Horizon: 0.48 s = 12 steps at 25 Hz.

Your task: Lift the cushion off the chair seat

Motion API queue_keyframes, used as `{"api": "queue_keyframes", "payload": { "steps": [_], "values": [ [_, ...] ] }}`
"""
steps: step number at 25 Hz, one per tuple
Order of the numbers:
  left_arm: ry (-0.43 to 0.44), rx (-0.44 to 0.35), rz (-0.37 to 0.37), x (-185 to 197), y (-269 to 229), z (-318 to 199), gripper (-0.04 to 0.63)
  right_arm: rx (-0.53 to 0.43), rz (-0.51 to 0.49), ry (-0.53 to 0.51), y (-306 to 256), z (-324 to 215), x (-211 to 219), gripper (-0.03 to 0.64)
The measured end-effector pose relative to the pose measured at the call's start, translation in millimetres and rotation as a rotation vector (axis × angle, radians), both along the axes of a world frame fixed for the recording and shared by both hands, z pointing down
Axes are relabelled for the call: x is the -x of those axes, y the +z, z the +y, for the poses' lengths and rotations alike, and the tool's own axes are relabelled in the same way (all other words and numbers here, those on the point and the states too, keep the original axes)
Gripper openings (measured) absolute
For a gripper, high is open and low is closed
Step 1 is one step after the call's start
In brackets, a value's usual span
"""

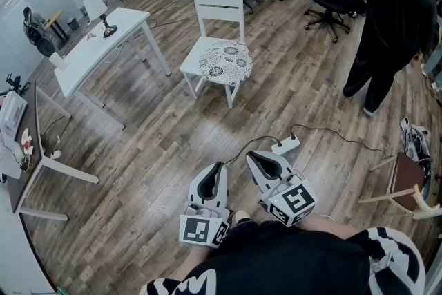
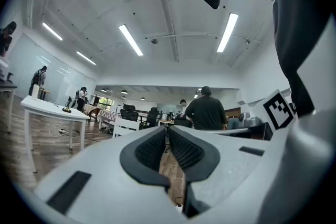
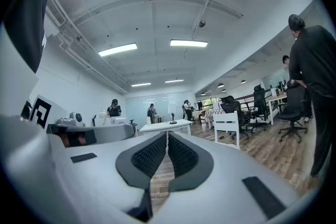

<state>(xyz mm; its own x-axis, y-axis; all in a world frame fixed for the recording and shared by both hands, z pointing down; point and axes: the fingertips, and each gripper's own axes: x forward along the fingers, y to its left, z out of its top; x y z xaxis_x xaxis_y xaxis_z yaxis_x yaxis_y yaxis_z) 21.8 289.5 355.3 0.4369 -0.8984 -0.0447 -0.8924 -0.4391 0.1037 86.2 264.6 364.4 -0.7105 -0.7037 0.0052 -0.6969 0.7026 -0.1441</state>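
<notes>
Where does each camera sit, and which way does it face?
Head view: on the person's head, facing steeply down at chair and cushion; left tongs and right tongs show below.
Left gripper view: on the left tongs, facing level toward the chair; shut jaws at bottom.
Right gripper view: on the right tongs, also level; shut jaws at bottom.
Shared: all three show the chair.
</notes>
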Motion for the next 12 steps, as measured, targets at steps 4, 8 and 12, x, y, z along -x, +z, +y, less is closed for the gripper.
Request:
{"api": "queue_keyframes", "payload": {
  "steps": [4,8,12],
  "values": [
    [-0.008,-0.001,0.004,0.9,-0.9,0.7,0.028,0.001,0.002,0.001,-1.1,0.6,-1.4,0.028],
    [-0.006,0.0,0.005,2.5,-1.3,1.4,0.028,0.002,0.007,0.004,-2.0,1.3,-0.5,0.028],
    [-0.006,-0.001,0.007,6.6,-0.7,0.3,0.028,0.002,-0.003,0.015,-2.7,0.0,1.5,0.028]
  ]
}}
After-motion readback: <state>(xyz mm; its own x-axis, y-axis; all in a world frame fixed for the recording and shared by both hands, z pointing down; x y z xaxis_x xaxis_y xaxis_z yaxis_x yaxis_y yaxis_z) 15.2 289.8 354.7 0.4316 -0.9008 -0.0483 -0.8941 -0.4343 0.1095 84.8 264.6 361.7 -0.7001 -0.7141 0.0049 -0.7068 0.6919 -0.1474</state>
